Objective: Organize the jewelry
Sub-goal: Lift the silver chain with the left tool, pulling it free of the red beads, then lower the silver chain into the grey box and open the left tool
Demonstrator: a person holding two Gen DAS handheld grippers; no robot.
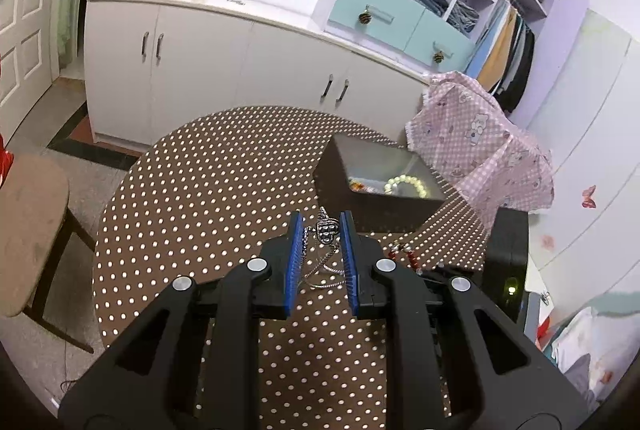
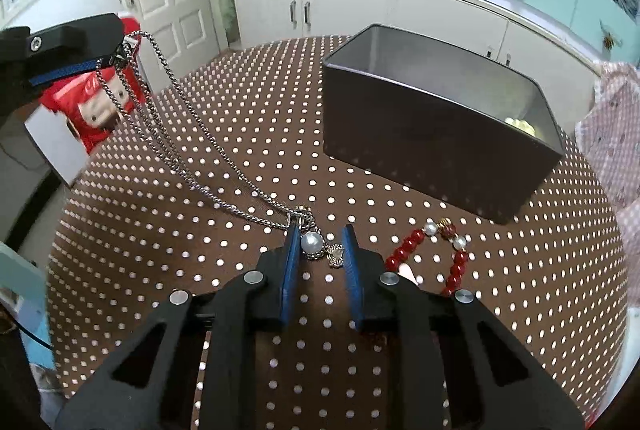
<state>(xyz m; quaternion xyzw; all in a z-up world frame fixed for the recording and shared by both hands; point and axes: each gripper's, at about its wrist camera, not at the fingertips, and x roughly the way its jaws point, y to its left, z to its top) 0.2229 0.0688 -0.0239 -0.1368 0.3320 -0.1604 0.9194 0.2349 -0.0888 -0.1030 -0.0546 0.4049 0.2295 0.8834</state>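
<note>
**Silver chain hanging from left tongs, right tongs over pearl pendant**

Silver chain (image 2: 188, 133) is hanging from the left tongs (image 2: 114, 57), raised at the upper left of the right wrist view; it is running down in a slack double line to the dotted brown tablecloth (image 2: 200, 230). In the left wrist view the left tongs (image 1: 322, 226) are showing a gap between the blue pads, with a studded heart charm (image 1: 326, 232) and loops of chain sitting between them; whether the pads are pinching the chain I cannot tell.

Right tongs (image 2: 322, 240) are standing open, low over the cloth. Pearl pendant (image 2: 312, 244) at the chain's lower end is lying between the pads, beside the left pad, with a small bow charm (image 2: 335, 256) next to it. Neither pad is clearly touching it.

Red bead bracelet (image 2: 434, 252) with two white pearls is lying on the cloth just right of the right tongs. Grey metal box (image 2: 420, 133) is sitting beyond it, open-topped, holding a pale bead bracelet (image 1: 404, 185). Pink checked cloth (image 1: 480, 145) is draping at the table edge by the box.
</note>
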